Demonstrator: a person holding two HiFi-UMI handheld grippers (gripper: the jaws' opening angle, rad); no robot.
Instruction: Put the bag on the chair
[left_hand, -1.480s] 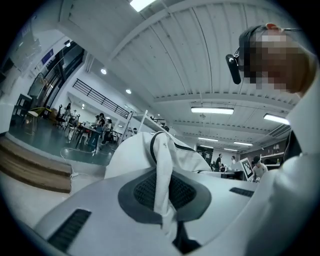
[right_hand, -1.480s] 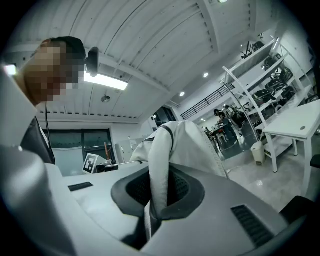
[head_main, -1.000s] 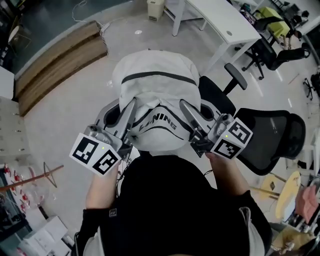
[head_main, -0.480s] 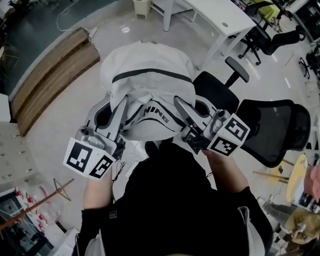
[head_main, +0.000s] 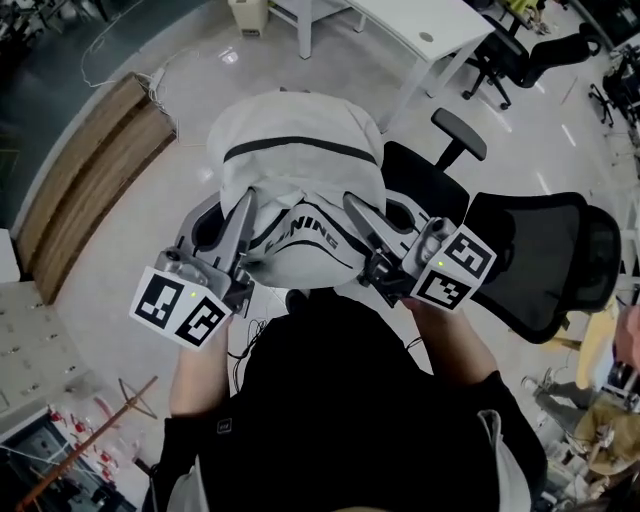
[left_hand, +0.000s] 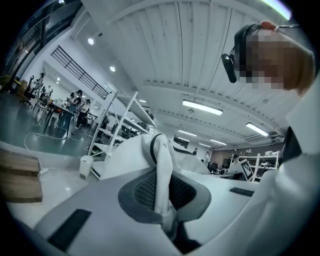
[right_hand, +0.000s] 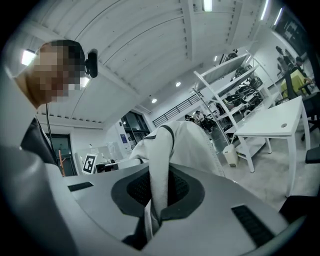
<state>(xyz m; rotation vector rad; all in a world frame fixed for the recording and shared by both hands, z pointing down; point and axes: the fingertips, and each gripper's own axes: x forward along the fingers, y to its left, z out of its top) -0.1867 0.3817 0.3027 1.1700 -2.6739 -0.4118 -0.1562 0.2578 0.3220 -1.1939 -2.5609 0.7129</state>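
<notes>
A white bag (head_main: 300, 180) with a black stripe and black lettering hangs in the air in front of the person. My left gripper (head_main: 240, 215) is shut on a fold of its fabric at the left side, and my right gripper (head_main: 352, 212) is shut on a fold at the right. Each gripper view shows a strip of the white bag (left_hand: 162, 170) (right_hand: 160, 185) pinched between the jaws. A black office chair (head_main: 520, 260) with a mesh back and a padded armrest stands just to the right of the bag, its seat partly hidden behind the bag.
A white desk (head_main: 400, 40) stands at the back, with more black chairs (head_main: 520, 60) beyond it. A wooden platform (head_main: 90, 170) lies at the left on the pale floor. A white bin (head_main: 248, 14) sits near the desk.
Both grippers have carried the bag across the floor; the black chair now lies closer beside the bag, and the wooden platform has slid further left in view.
</notes>
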